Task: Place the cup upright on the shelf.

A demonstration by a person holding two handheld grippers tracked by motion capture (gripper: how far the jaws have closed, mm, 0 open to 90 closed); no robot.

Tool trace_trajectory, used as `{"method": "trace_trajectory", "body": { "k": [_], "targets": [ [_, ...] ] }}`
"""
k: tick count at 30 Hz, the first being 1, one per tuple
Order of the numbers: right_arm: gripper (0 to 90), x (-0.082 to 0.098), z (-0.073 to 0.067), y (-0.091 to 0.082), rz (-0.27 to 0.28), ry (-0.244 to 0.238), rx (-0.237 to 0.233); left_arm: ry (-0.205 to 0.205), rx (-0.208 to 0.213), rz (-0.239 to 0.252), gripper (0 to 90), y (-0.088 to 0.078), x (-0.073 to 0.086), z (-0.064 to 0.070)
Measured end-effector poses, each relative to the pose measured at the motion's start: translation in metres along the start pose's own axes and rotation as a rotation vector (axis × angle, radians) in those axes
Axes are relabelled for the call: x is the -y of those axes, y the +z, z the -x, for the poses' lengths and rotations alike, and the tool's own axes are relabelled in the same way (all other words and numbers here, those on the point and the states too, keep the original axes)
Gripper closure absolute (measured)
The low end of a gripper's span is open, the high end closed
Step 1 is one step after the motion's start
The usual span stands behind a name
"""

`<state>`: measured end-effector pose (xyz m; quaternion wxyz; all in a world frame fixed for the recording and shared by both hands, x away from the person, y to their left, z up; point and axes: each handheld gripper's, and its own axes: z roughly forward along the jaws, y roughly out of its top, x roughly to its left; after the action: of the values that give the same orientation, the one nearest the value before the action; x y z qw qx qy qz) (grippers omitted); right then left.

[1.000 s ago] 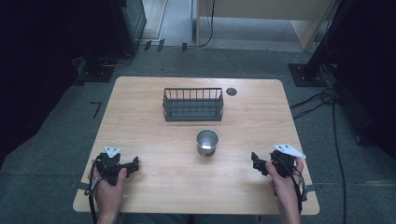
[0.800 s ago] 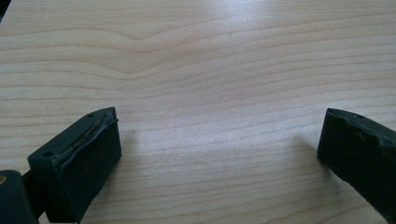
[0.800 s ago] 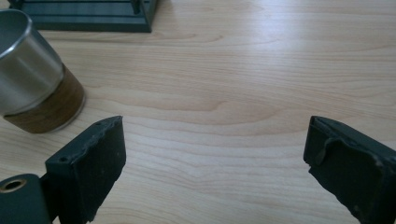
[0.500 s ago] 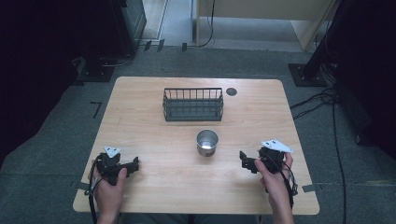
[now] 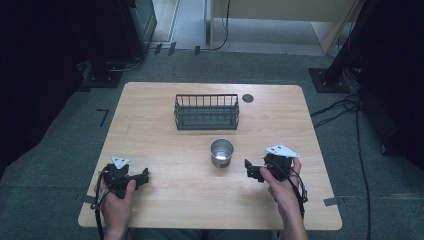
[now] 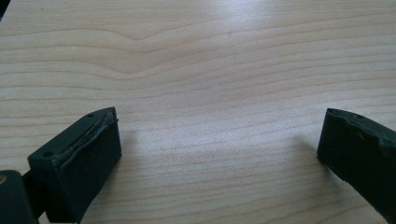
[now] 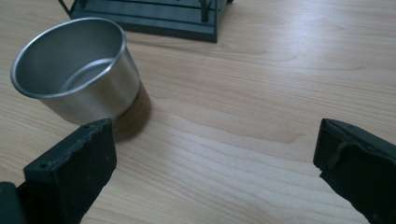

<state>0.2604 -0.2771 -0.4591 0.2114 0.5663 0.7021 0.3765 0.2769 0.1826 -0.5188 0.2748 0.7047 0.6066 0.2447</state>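
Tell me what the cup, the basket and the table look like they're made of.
Cup: looks like brushed steel, silvery with soft reflections inside. Basket: thin dark bars, probably coated metal wire. Table: pale wood grain with a smooth sheen, solid or laminate I can't tell.

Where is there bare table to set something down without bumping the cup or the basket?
Bare wood runs between the left gripper and the steel cup, and along the near edge between both hands. The table left of the wire basket is bare too. It is tight between cup and basket, and between cup and right gripper.
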Motion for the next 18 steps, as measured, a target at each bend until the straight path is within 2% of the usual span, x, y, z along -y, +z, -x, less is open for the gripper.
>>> {"method": "trace_trajectory", "body": {
  "k": [11,18],
  "targets": [
    [0.0,-0.011,-0.026,0.011,-0.011,-0.053,-0.047,0.000,0.000,0.000,0.0,0.000,0.000,0.000],
    [0.0,-0.013,-0.039,0.019,-0.017,-0.067,-0.086,0.000,0.000,0.000,0.0,0.000,0.000,0.000]
  ]
}}
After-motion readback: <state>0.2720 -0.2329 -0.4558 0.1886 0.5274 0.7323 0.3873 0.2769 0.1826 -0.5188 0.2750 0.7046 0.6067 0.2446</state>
